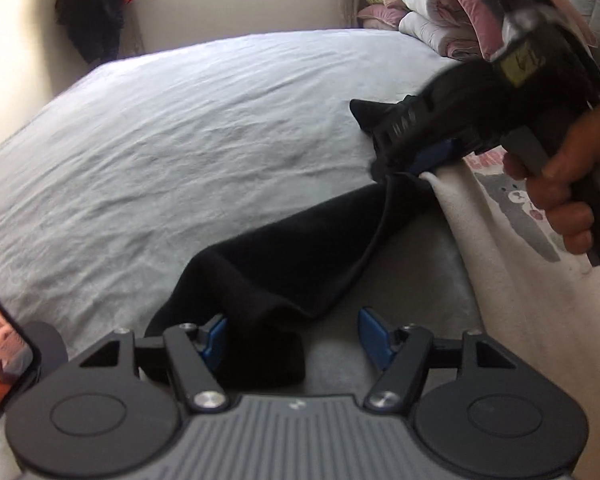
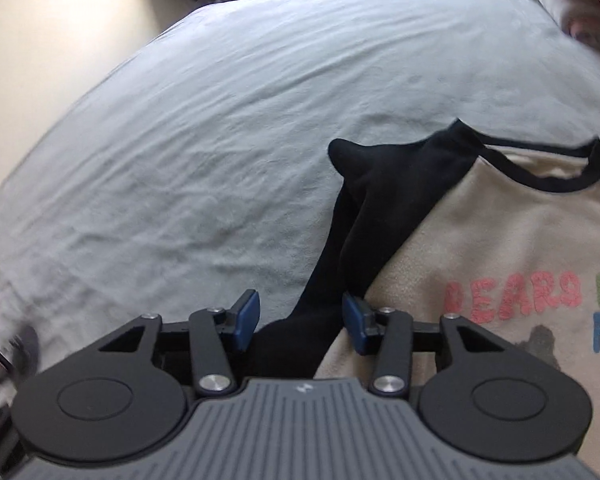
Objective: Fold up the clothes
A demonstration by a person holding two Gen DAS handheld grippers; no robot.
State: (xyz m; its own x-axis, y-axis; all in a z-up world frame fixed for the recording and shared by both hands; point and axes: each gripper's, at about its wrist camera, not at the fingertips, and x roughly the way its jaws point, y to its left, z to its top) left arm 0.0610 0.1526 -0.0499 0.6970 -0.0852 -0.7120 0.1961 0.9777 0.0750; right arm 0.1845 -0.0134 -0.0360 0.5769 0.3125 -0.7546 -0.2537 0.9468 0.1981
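A cream sweatshirt (image 2: 480, 240) lies spread flat on the bed (image 2: 220, 140), front up, near the bed's edge. It has a black neckband (image 2: 540, 178) and black sleeves; pink letters reading BEARS (image 2: 512, 296) sit across the chest above a grey bear print (image 1: 516, 200). One black sleeve (image 1: 300, 248) stretches out sideways from the shoulder over the grey sheet, slightly lifted and creased.

The cream sweatshirt (image 2: 480, 248) runs off the right wrist picture's right edge, cutting its coloured lettering (image 2: 516, 292) short. In the left wrist picture, the right tool (image 1: 400, 168) is motion-blurred, its tips hidden in the black sleeve (image 1: 300, 248).
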